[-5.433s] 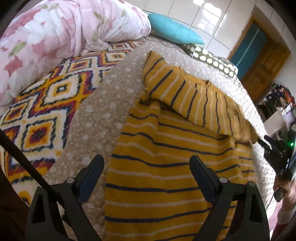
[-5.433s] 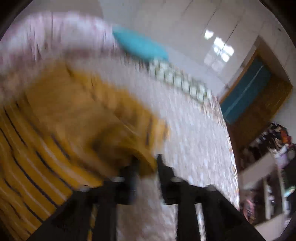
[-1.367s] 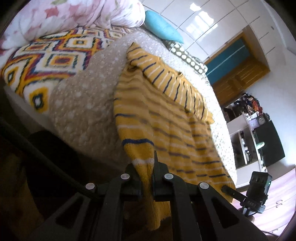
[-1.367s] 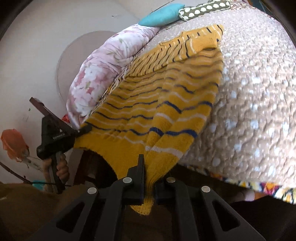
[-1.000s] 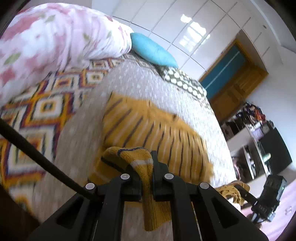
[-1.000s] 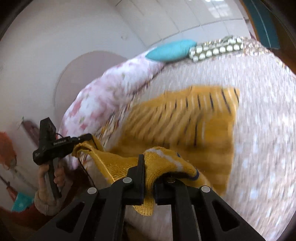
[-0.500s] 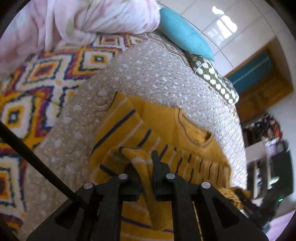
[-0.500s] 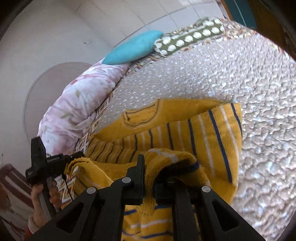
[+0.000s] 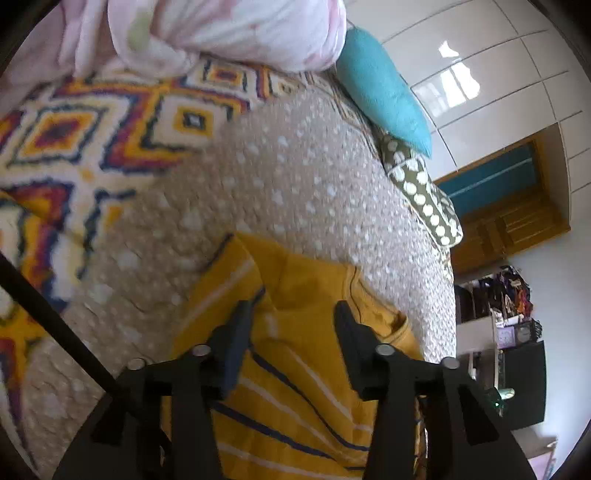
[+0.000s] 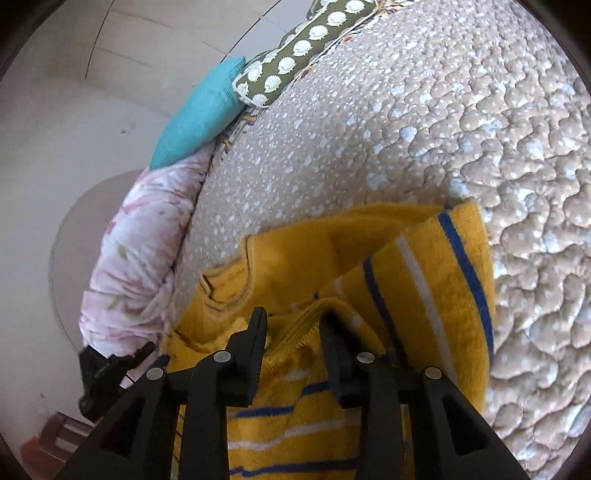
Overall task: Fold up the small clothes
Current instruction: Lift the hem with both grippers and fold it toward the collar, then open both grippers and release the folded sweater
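A yellow sweater [image 9: 295, 391] with navy and white stripes lies on the beige dotted bedspread [image 9: 258, 177], its lower half doubled up over the chest below the collar. My left gripper [image 9: 293, 325] hovers over the folded hem; its jaws are opening and the knit lies loose between them, not pressed. In the right wrist view the same sweater [image 10: 424, 280] shows its folded sleeve and hem. My right gripper [image 10: 293, 325] is opening too, with the hem edge slack between its fingers. The left gripper [image 10: 110, 365] appears at the lower left of that view.
A pink floral duvet [image 9: 207, 33] and a bright patterned blanket [image 9: 74, 140] lie to the left. A teal pillow [image 9: 384, 88] and a green dotted cushion [image 9: 421, 188] sit at the head of the bed. A wooden door [image 9: 506, 218] and cluttered shelves [image 9: 506, 306] stand to the right.
Both grippers carried the sweater's hem up over its body toward the collar, sank onto the bed, and their jaws parted, letting go of the hem.
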`<state>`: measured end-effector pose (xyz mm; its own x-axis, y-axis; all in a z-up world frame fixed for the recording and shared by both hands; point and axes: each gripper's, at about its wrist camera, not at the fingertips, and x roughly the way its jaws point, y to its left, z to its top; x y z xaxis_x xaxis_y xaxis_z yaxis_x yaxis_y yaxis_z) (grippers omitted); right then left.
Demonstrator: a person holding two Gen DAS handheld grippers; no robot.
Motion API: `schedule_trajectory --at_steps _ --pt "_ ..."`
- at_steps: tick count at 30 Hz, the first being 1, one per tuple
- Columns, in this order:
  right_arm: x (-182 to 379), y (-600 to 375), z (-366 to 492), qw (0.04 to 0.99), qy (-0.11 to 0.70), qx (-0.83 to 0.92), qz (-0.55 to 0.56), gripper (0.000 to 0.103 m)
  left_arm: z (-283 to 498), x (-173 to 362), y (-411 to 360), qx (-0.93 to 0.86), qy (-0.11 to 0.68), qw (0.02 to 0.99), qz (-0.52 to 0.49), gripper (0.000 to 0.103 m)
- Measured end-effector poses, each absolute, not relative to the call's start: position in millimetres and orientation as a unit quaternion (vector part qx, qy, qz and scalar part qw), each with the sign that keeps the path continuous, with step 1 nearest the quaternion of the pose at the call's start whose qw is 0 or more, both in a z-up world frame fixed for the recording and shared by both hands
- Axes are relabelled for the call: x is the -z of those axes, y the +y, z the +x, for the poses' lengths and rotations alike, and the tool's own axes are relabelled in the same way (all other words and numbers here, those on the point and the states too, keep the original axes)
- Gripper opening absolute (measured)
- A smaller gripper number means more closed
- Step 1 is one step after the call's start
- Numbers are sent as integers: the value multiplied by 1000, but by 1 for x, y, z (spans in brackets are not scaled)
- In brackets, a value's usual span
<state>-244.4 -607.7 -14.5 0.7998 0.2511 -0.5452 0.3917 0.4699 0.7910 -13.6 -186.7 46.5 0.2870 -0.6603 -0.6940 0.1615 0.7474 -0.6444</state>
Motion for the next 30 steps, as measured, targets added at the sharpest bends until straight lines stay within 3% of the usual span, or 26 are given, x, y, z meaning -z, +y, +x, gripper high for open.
schedule_trajectory --at_steps 4,5,9,14,19,24,26,27,28,30 --pt "6 -624 -254 787 264 56 554 64 -24 -61 -175 253 520 787 -215 59" --pt "1 -627 -256 789 260 67 553 66 -29 -64 -174 250 518 793 -201 59" --pt "-21 -628 -270 802 257 70 534 68 -60 -75 -172 243 507 818 -121 65" --pt "-46 -574 -296 847 320 46 421 68 -113 -73 -166 257 497 828 -29 69" --pt "-42 -531 -352 876 359 86 310 68 -155 -61 -139 259 508 821 -18 69" --pt "-8 -522 -390 858 370 106 340 69 -193 -55 -117 254 510 821 -31 69" --pt "5 -520 -390 848 373 85 366 61 -206 -54 -117 257 513 818 -38 69" --pt "9 -517 -390 845 375 69 374 32 -212 -54 -116 259 516 816 -42 69" --pt "9 -518 -391 844 378 61 375 18 -217 -54 -116 260 518 814 -43 69" --pt "2 -524 -400 844 368 57 385 9 -226 -58 -113 263 516 814 -45 69"
